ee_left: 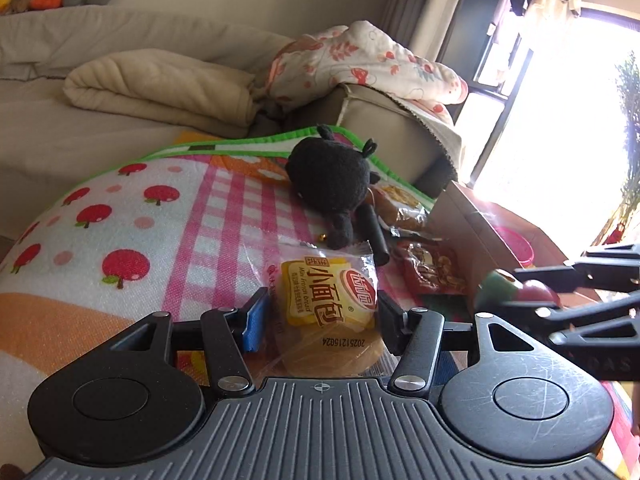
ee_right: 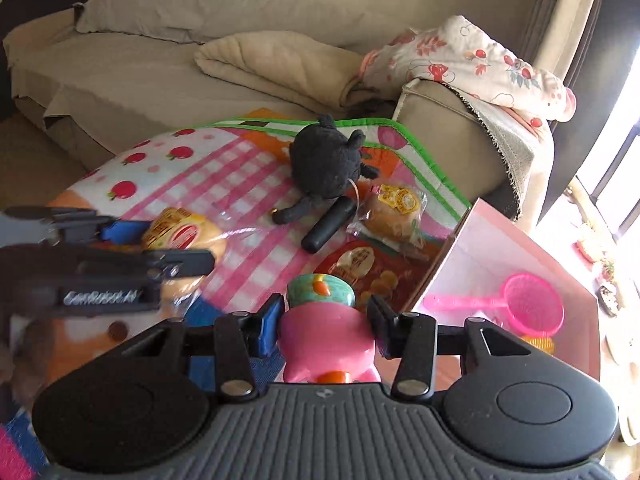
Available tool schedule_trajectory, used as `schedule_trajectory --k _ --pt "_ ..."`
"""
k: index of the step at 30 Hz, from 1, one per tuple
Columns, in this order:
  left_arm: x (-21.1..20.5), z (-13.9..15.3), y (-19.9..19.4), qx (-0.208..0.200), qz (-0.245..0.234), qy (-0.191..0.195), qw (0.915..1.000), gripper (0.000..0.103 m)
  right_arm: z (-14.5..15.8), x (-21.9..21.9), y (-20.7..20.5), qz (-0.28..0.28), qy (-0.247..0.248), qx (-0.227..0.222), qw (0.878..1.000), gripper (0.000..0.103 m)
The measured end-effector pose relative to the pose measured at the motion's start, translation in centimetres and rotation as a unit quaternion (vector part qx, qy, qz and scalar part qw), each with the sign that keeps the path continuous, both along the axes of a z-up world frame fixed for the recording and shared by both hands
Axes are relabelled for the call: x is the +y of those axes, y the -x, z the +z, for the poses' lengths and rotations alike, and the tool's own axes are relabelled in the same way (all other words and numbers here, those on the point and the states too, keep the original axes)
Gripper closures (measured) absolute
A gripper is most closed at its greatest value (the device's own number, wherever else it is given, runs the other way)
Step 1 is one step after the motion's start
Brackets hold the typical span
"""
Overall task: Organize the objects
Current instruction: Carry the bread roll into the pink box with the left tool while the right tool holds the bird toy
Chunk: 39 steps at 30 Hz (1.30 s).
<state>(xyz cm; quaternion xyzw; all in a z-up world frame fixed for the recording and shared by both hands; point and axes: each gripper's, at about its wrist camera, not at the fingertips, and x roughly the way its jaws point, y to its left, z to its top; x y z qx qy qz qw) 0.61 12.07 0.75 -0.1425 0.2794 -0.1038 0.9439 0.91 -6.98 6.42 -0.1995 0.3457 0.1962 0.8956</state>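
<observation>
1. Crinkly clear plastic wraps the bread packet, which sits between the fingers of the left hand-held gripper; the fingers close in on its sides, though firm contact is hard to confirm.
2. Judged light, soft and slippery, the packet should be held across the bun's middle, gently, not by the loose film.
3. The right hand-held gripper is clamped on a pink toy with a teal top; it looks rigid, smooth plastic, so a firm hold on its waist suits it.
4. Both are above the fruit-print mat, near the pink box holding a pink strainer.
5. A black plush, a second bun packet and a brown snack packet lie on the mat.
6. The toy's underside and the box's far corner are cut off; window glare washes out the right edge.
</observation>
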Motion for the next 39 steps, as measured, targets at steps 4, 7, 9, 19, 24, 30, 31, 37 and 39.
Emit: schedule_trajectory --k 4,7,9,19,24,30,31,37,39 --pt "0.0 0.0 0.0 0.0 0.0 -0.003 1.0 0.043 -0.7 -2.3 4.4 0.021 0.002 0.019 1.0 0.057" --pt "0.0 0.0 0.0 0.001 0.001 -0.002 1.0 0.043 -1.8 -3.6 7.1 0.042 0.02 0.024 0.999 0.055" --pt "0.0 -0.1 0.0 0.001 0.001 -0.002 1.0 0.043 -2.4 -4.5 8.5 0.041 0.027 0.022 0.999 0.037" --pt "-0.1 -0.1 0.0 0.002 0.001 -0.003 1.0 0.043 -3.9 -9.4 10.8 -0.055 0.029 -0.004 0.998 0.012" --pt "-1.2 0.3 1.0 0.004 -0.014 -0.028 0.9995 0.043 -3.4 -10.5 10.4 -0.084 -0.045 0.03 0.995 0.008" --pt "-5.1 1.3 4.8 -0.007 -0.08 -0.097 0.9921 0.044 -3.6 -9.8 9.6 -0.107 -0.124 0.051 0.985 0.008" --pt "-5.6 1.5 5.3 -0.01 -0.089 -0.106 0.9903 0.044 -3.6 -9.5 9.5 -0.108 -0.124 0.05 0.985 0.009" --pt "-7.2 2.2 7.8 0.01 -0.131 -0.12 0.984 0.044 -3.6 -9.4 10.4 -0.102 -0.098 0.042 0.989 0.035" --pt "-7.6 2.2 8.1 0.029 -0.141 -0.11 0.9835 0.044 -3.0 -10.3 11.4 -0.101 -0.096 0.028 0.99 0.036"
